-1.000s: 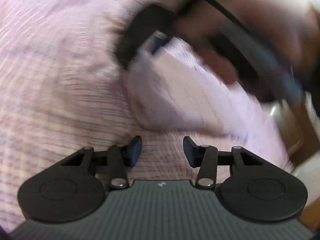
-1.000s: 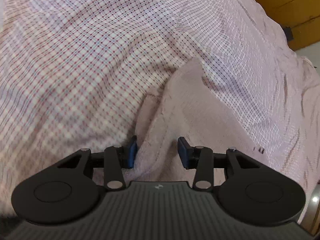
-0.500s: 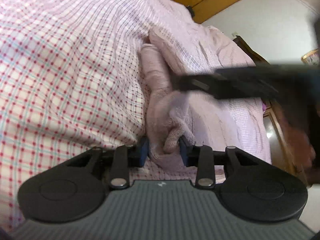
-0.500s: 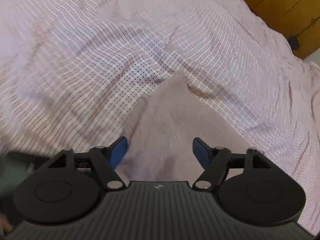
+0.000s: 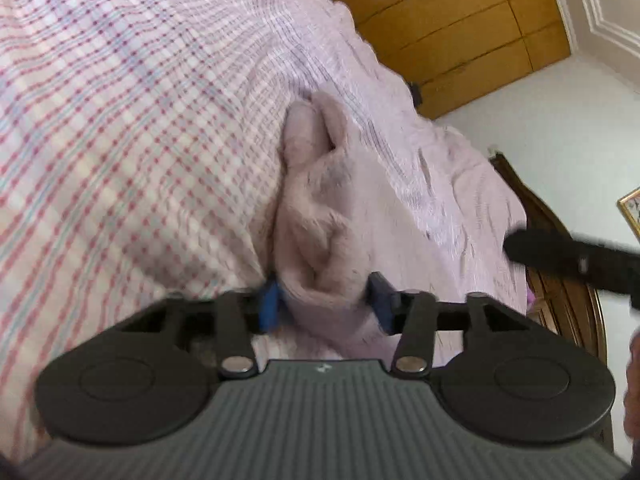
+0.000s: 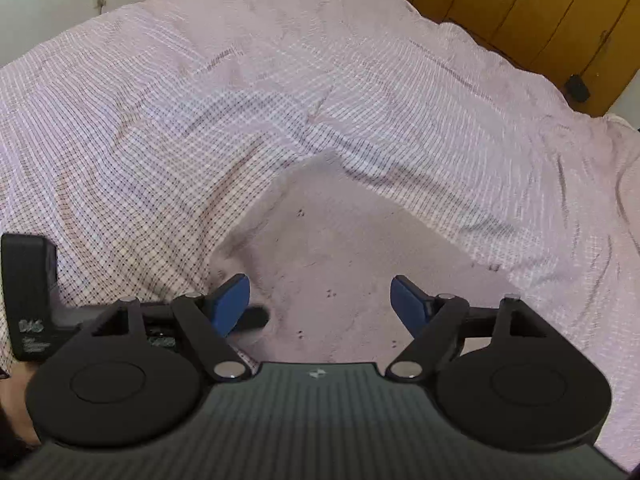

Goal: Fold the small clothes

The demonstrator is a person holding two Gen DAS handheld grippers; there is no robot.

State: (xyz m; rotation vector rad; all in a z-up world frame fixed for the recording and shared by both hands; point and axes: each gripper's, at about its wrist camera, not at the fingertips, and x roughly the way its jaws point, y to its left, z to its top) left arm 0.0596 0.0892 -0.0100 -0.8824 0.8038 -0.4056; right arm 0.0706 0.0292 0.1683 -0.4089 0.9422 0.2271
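A small pale pink fleecy garment (image 5: 320,208) lies bunched on the checked bedsheet (image 5: 120,140). My left gripper (image 5: 324,300) is shut on its near bunched end, blue pads pressing the folds from both sides. In the right wrist view the same garment (image 6: 340,248) spreads flat below my right gripper (image 6: 320,300), whose jaws are opening wide above the cloth without touching it. The left gripper's black body (image 6: 28,292) shows at the left edge of that view. The right gripper's blurred body (image 5: 560,256) shows at the right of the left wrist view.
The wrinkled checked sheet (image 6: 240,100) covers the whole bed. Wooden wardrobe doors (image 6: 540,12) stand beyond the far edge. A dark wooden bed frame (image 5: 560,280) and a white wall (image 5: 540,132) lie to the right.
My right gripper let go of the garment, spread its jaws and rose away from the bed. My left gripper closed on the garment's bunched end and rolled a little.
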